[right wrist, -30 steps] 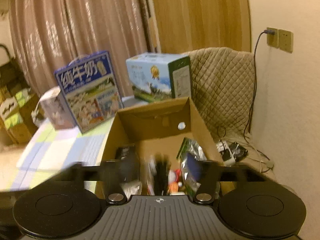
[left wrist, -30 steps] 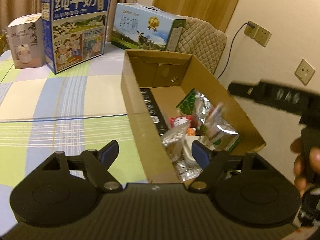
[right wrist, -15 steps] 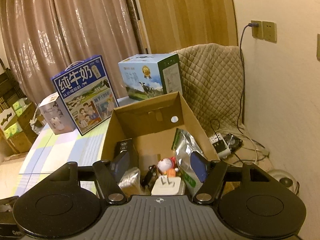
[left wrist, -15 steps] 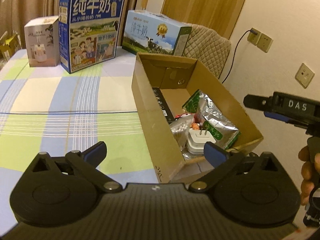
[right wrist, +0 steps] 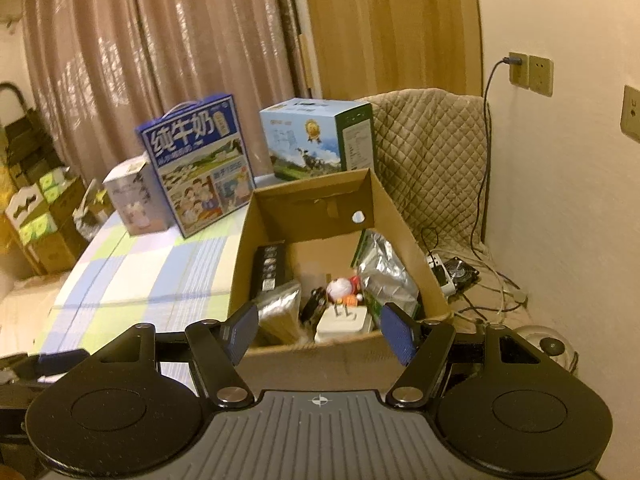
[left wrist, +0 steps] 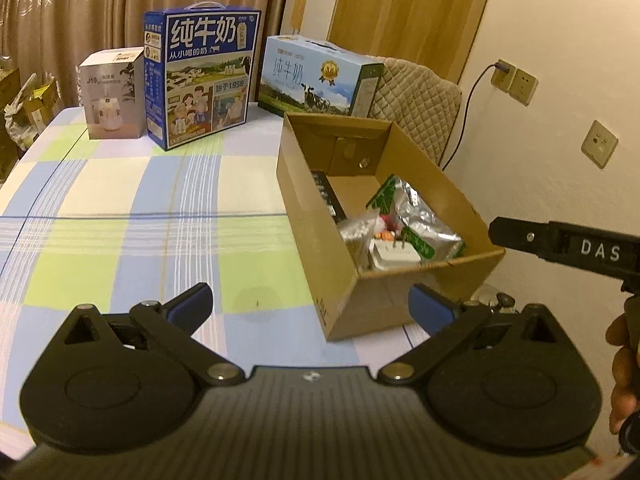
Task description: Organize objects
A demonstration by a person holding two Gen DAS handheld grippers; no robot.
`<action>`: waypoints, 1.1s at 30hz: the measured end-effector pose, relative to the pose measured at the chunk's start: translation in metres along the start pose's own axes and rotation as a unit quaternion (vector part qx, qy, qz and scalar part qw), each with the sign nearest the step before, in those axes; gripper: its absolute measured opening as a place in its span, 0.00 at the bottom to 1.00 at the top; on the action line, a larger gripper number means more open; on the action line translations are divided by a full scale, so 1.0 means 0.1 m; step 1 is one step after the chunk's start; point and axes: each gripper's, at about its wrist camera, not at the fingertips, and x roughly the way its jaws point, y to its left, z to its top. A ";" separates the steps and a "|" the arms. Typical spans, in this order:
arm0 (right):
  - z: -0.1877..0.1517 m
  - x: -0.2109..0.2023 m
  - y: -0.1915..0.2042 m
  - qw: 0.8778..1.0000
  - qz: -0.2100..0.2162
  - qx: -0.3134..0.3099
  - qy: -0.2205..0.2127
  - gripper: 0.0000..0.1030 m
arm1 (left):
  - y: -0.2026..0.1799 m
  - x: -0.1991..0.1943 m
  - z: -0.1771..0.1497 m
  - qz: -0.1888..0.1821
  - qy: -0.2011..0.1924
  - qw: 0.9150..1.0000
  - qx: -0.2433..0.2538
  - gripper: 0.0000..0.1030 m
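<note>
An open cardboard box (left wrist: 320, 248) stands on the checked tablecloth (left wrist: 120, 220) at the table's right edge. Inside lie a silver foil bag (left wrist: 420, 220), a white plug adapter (left wrist: 394, 256), a bag of cotton swabs (left wrist: 356, 232) and a black flat box (left wrist: 328, 196). My left gripper (left wrist: 310, 302) hovers before the box's near left corner, open wide and empty. My right gripper (right wrist: 318, 334) hangs just short of the box's near wall (right wrist: 320, 360), open with nothing between its fingers. From there I also see a small round toy figure (right wrist: 340, 288) beside the foil bag (right wrist: 384, 276).
Two milk cartons (left wrist: 200, 80) (left wrist: 320, 76) and a white product box (left wrist: 114, 96) stand at the table's far side. A quilted chair (right wrist: 432, 160) sits behind the box. Cables and a small fan (right wrist: 460, 272) lie on the floor by the wall. A hand (left wrist: 624, 360) shows at right.
Both grippers have drawn back from the cardboard box and risen a little. The left jaws have opened wider. The right jaws keep the same gap.
</note>
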 end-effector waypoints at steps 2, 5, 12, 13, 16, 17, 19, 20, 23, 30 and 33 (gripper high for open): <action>-0.07 -0.06 0.06 1.000 0.001 -0.007 0.005 0.63 | -0.01 -0.07 -0.06 0.005 0.002 1.000 0.001 0.99; -0.17 -0.17 0.12 1.000 -0.001 -0.017 0.010 0.63 | 0.00 -0.16 -0.13 0.007 0.008 1.000 -0.001 0.99; -0.44 -0.38 0.20 0.999 -0.006 -0.028 0.019 0.63 | 0.03 -0.39 -0.23 0.016 -0.003 1.000 -0.008 0.99; -0.47 -0.41 0.21 0.999 -0.005 -0.028 0.020 0.63 | 0.03 -0.43 -0.24 0.017 -0.005 1.000 -0.007 0.99; -0.54 -0.49 0.25 0.999 0.000 -0.030 0.022 0.63 | 0.04 -0.51 -0.26 0.020 -0.009 1.000 -0.010 0.99; -0.55 -0.52 0.26 0.999 -0.001 -0.031 0.021 0.63 | 0.04 -0.54 -0.27 0.022 -0.011 1.000 -0.012 0.99; -0.57 -0.57 0.28 0.999 -0.002 -0.035 0.019 0.63 | 0.03 -0.59 -0.28 0.028 -0.013 0.999 -0.014 0.99; -0.57 -0.59 0.29 0.999 -0.002 -0.036 0.018 0.63 | 0.03 -0.61 -0.29 0.029 -0.015 0.999 -0.015 0.99; -0.58 -0.65 0.30 0.999 -0.001 -0.036 0.017 0.63 | 0.03 -0.67 -0.31 0.025 -0.020 0.999 -0.016 0.99; -0.62 -0.72 0.31 0.999 -0.001 -0.036 0.018 0.63 | 0.03 -0.76 -0.38 0.028 -0.025 0.999 -0.010 0.99; -0.64 -0.73 0.32 0.999 -0.001 -0.037 0.021 0.63 | 0.03 -0.78 -0.43 0.028 -0.024 0.999 -0.008 0.99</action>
